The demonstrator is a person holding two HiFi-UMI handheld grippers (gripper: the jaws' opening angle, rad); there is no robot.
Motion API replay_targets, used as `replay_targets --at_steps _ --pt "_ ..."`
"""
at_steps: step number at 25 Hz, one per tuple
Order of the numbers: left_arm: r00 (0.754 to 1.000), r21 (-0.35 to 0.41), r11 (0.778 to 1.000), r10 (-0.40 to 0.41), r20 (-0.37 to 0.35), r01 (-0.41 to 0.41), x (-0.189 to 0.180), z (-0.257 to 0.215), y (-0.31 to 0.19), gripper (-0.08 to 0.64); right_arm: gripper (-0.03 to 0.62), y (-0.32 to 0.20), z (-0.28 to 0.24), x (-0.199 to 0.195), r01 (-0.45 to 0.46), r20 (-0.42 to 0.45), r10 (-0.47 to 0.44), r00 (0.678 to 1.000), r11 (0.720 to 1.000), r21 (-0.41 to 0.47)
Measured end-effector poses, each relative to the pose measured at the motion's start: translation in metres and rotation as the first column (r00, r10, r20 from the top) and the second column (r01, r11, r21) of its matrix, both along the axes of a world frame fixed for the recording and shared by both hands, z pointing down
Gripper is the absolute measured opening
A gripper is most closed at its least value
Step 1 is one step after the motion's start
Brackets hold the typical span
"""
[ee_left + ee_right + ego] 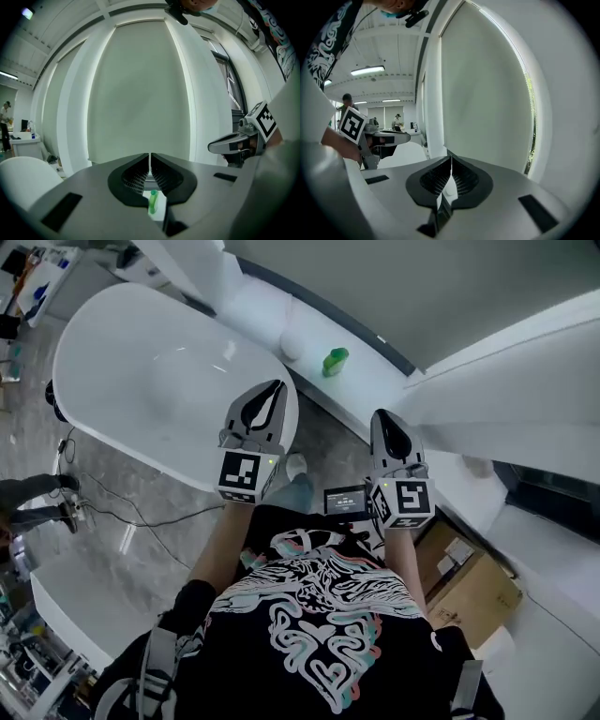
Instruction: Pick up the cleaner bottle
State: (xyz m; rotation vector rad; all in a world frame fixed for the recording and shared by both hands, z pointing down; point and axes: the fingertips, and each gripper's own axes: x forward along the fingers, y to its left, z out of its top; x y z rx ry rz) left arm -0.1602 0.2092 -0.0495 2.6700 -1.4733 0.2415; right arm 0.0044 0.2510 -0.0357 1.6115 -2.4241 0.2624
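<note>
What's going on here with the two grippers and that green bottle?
A person stands beside a white bathtub with a gripper in each hand. The left gripper and the right gripper are both shut and empty, held out in front of the body. The green bottle stands upright on the white ledge beyond the tub, near a white round thing. Neither gripper touches it, so the pickup is not yet done.
</note>
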Motion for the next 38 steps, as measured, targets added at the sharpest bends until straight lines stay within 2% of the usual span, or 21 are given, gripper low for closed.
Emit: replay_targets --at_steps 2,7,11,13,15,17,20,25,29,33,36,38 --pt "1.0 -0.023 1.0 0.016 -0.017 -0.017 -0.005 -0.017 -0.018 0.028 0.029 -0.018 -0.023 -0.005 -0.01 -0.025 0.01 1.0 1.0 -0.014" --pt "0.998 -0.038 0.997 0.064 -0.012 -0.064 0.007 -0.023 -0.051 0.029 0.029 -0.049 -0.031 -0.001 0.006 -0.058 -0.008 0.998 0.999 -0.034" --pt "0.997 -0.044 0.996 0.079 0.019 -0.078 0.026 0.037 -0.055 0.029 0.029 -0.052 0.03 0.013 0.004 -0.016 -0.004 1.0 0.999 -0.043" --pt "0.996 -0.056 0.995 0.08 0.026 -0.079 0.034 0.075 -0.052 0.029 0.028 -0.05 0.07 0.017 0.005 -0.023 -0.006 1.0 0.999 -0.053" --pt "0.996 -0.053 0.996 0.08 0.036 -0.078 0.043 0.093 -0.054 0.029 0.029 -0.052 0.089 0.022 0.016 -0.042 -0.018 0.999 0.999 -0.048" --pt "0.995 -0.036 0.996 0.081 0.053 -0.08 0.048 0.086 -0.059 0.028 0.028 -0.059 0.083 0.024 0.027 -0.068 -0.03 0.997 0.999 -0.043" --pt "0.995 -0.018 0.997 0.075 0.067 -0.074 0.05 0.044 -0.075 0.029 0.029 -0.078 0.044 0.022 0.05 -0.131 -0.056 0.99 0.998 -0.046" --pt "0.998 -0.022 0.999 0.037 0.054 -0.036 0.064 -0.006 -0.106 0.029 0.029 -0.117 -0.009 0.033 0.095 -0.162 -0.1 0.982 0.995 -0.039" --pt "0.997 -0.035 0.999 0.031 0.075 -0.028 0.079 0.022 -0.109 0.029 0.028 -0.124 0.012 0.039 0.159 -0.146 -0.155 0.977 0.987 0.015" --pt "0.996 -0.074 0.997 0.019 0.089 -0.012 0.086 0.047 -0.109 0.029 0.028 -0.135 0.034 0.04 0.195 -0.049 -0.195 0.98 0.981 0.002" --pt "0.995 -0.076 0.997 0.016 0.095 -0.009 0.087 0.059 -0.123 0.029 0.028 -0.156 0.046 0.037 0.207 -0.077 -0.206 0.975 0.978 -0.006" --pt "0.997 -0.047 0.999 -0.005 0.071 0.008 0.09 0.064 -0.128 0.029 0.028 -0.159 0.058 0.037 0.209 -0.088 -0.21 0.974 0.978 -0.024"
